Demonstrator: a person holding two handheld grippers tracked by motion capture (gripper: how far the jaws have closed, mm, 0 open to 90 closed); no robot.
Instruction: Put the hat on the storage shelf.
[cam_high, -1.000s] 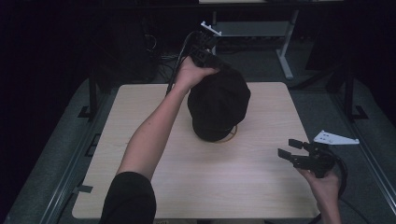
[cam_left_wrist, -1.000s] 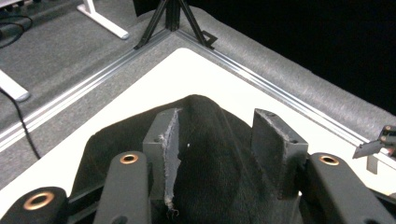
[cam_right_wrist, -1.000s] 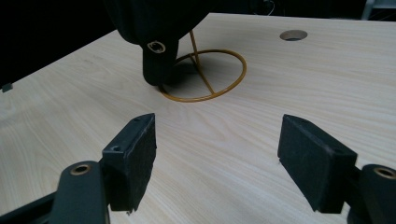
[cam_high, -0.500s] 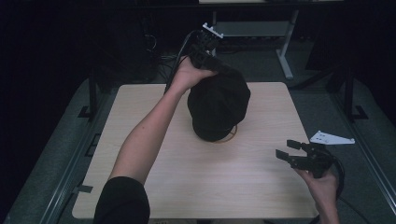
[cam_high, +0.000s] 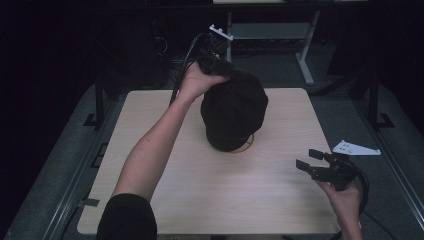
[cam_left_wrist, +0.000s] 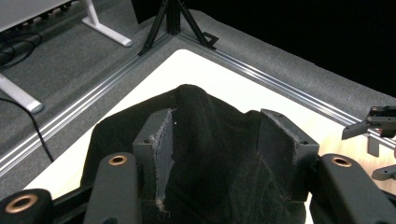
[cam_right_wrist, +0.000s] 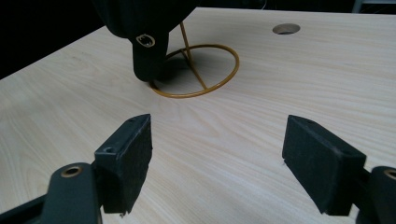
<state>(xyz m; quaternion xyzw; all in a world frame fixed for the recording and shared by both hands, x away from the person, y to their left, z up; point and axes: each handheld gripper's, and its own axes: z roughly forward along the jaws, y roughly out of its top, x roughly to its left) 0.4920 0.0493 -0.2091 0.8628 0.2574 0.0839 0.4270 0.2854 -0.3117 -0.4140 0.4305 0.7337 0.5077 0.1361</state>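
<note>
One black cap (cam_high: 234, 112) sits on one gold wire stand (cam_right_wrist: 196, 70), whose ring base rests on the one wooden table (cam_high: 200, 185). Two handheld grippers are in use: the left gripper (cam_left_wrist: 215, 135) and the right gripper (cam_right_wrist: 217, 154), one in each of the person's two hands. The tabletop has one round hole (cam_right_wrist: 286, 29). One white three-cornered plate (cam_high: 356, 148) lies right of the table, seemingly on the floor. Beyond stands one white desk frame (cam_high: 305, 55), two legs visible.

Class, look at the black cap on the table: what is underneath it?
Under the black cap stands a gold wire stand: its round base ring and one thin upright rod show on the table. The cap covers the stand's top.
</note>
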